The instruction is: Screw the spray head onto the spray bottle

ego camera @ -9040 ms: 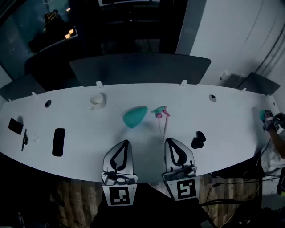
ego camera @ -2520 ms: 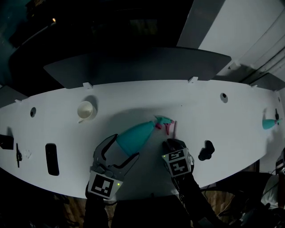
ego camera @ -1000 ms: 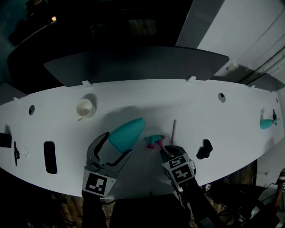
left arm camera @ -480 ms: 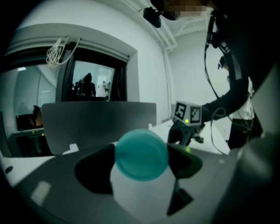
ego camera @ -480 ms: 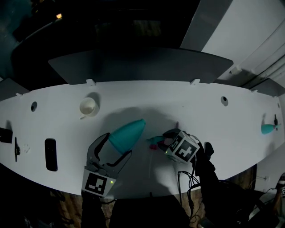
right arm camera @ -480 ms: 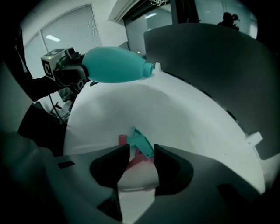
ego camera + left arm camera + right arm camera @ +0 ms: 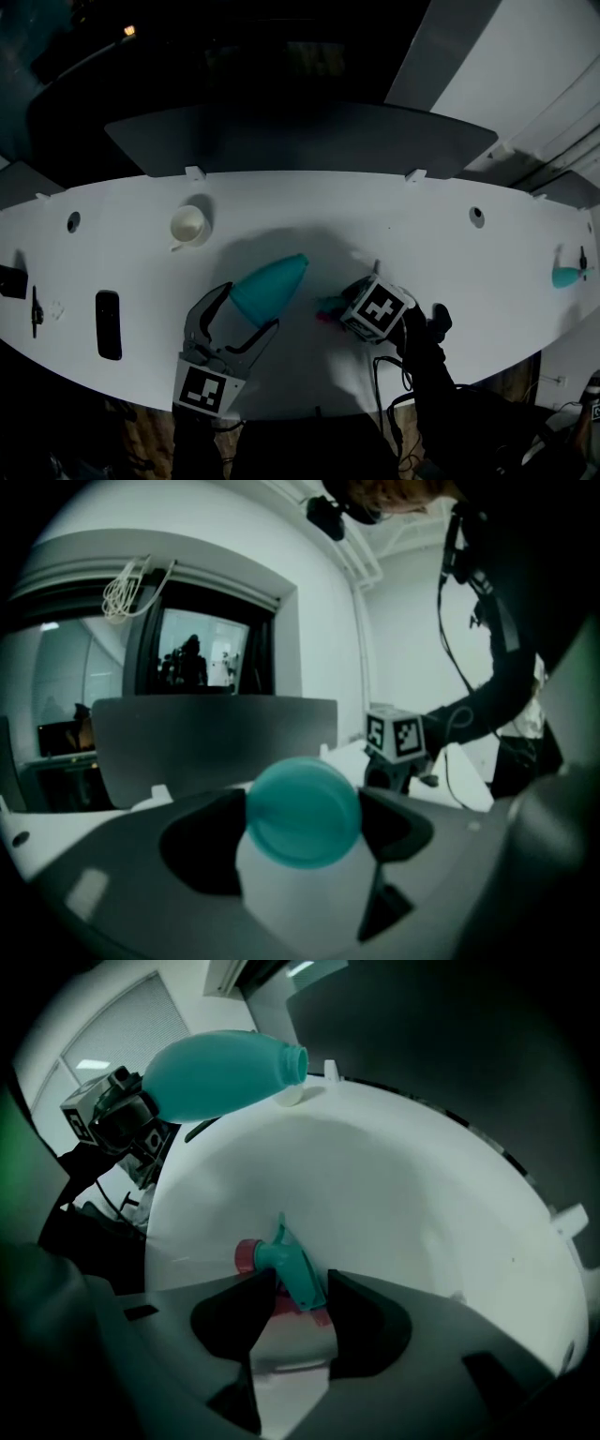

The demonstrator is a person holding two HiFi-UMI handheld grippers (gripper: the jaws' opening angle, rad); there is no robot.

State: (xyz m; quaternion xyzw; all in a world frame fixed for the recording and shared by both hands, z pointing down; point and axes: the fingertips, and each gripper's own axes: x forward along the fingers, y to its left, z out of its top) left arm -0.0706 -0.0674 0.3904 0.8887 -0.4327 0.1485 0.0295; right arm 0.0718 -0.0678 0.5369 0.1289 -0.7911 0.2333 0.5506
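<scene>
Head view: left gripper [image 7: 249, 306] has the teal spray bottle [image 7: 270, 284] by its fat end, neck aimed up-right across the white surface [image 7: 300, 202]. Right gripper [image 7: 360, 302] points steeply down at the spray head [image 7: 327, 306]. Its marker cube [image 7: 379, 308] covers its fingers and part of the head. A thin stub past the cube may be the dip tube, can't confirm.

Left gripper view: fingers [image 7: 199, 844] closed wide on the bottle's round base, one each side, touching. Neck and threads are hidden behind the base from here.

Right gripper view: fingers [image 7: 370, 1321] roughly half open and have just been opening. The spray head lies on the surface between them, not clamped, pink collar [image 7: 247, 1256] toward the left. The bottle looks clear of the surface at top left, neck open.

Risks, my read:
- Closing on the sloped trigger body could squirt the head sideways or squeeze the trigger.
- Collar isn't lined up with the neck, so cross-threading is likely if they're mated at an angle.
- The smooth round bottle may spin in the left fingers once torque goes on.
- The tube, if present, could miss the neck.
</scene>
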